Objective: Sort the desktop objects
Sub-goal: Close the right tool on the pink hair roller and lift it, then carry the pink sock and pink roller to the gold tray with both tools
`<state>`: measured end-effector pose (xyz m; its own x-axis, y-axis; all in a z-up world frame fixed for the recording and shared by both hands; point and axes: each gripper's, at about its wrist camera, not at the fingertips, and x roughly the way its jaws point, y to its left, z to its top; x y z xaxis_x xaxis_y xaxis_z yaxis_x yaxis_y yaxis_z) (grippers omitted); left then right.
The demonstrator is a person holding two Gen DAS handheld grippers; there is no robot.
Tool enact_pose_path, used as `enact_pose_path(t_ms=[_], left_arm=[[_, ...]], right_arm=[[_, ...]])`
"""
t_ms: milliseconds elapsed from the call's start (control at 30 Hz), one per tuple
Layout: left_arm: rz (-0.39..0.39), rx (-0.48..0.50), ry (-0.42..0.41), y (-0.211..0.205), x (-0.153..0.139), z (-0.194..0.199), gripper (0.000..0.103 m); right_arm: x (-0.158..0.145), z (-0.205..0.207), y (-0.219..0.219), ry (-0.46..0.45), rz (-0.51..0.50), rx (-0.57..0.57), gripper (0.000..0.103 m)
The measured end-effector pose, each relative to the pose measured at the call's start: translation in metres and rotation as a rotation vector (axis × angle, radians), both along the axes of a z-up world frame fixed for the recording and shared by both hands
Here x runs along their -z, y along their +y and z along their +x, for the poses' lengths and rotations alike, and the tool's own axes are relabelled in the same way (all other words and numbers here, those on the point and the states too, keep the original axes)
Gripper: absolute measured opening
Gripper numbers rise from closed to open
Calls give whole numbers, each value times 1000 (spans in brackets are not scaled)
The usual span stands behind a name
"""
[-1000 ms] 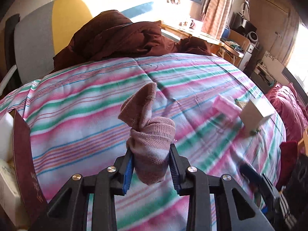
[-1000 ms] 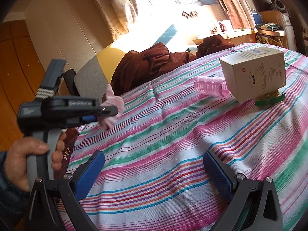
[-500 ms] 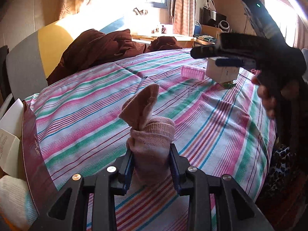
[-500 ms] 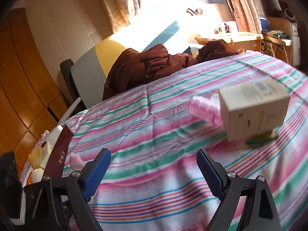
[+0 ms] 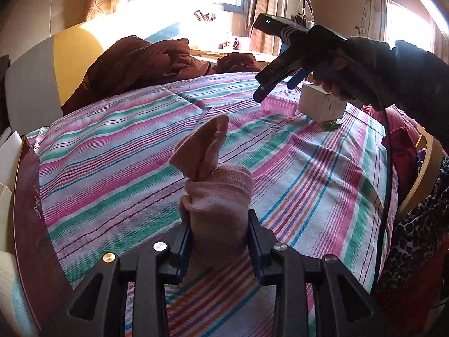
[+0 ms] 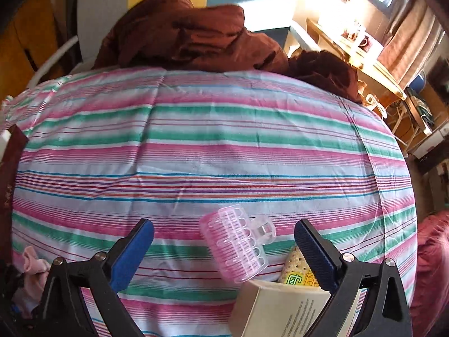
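Left gripper (image 5: 220, 243) is clamped on a pink sock (image 5: 216, 193), held over the striped bedspread (image 5: 118, 174). Gilt writing on the maroon box (image 5: 31, 224) at 9 o'clock cannot be read. Right gripper (image 6: 224, 248) is spread wide above a pink clip (image 6: 238, 248); a printed carton (image 6: 277, 311) is seen at 5 o'clock, text illegible.

The left gripper (image 5: 220, 248) has its jaws clamped together on soft fabric. The right gripper (image 6: 224, 250), held in a dark-sleeved hand (image 5: 336, 78), angles downward, jaws spread wide.
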<state>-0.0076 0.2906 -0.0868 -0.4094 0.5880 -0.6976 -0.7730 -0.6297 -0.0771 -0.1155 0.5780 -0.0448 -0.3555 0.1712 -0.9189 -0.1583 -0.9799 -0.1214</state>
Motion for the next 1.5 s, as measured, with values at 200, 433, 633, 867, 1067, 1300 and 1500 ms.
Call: enact_pose_path(t_ms=[200, 433, 633, 867, 1067, 1300, 1500], left_arm=[[18, 1, -20, -1, 1, -3, 35], [31, 2, -32, -3, 1, -4, 36], [39, 0, -38, -4, 1, -4, 36], [47, -4, -42, -4, 1, -5, 36], [55, -12, -40, -6, 1, -4, 36], [82, -29, -39, -16, -3, 1, 34], [102, -17, -37, -32, -14, 19, 33]], right_arm=[[34, -25, 12, -141, -14, 36, 101], [30, -12, -5, -109, -50, -9, 81], [23, 3, -21, -71, -81, -53, 72], [0, 22, -57, 29, -137, -136, 72], [-9, 48, -105, 138, -173, -179, 72], [9, 85, -134, 243, -230, -108, 72], [16, 115, -142, 327, -285, -44, 72]])
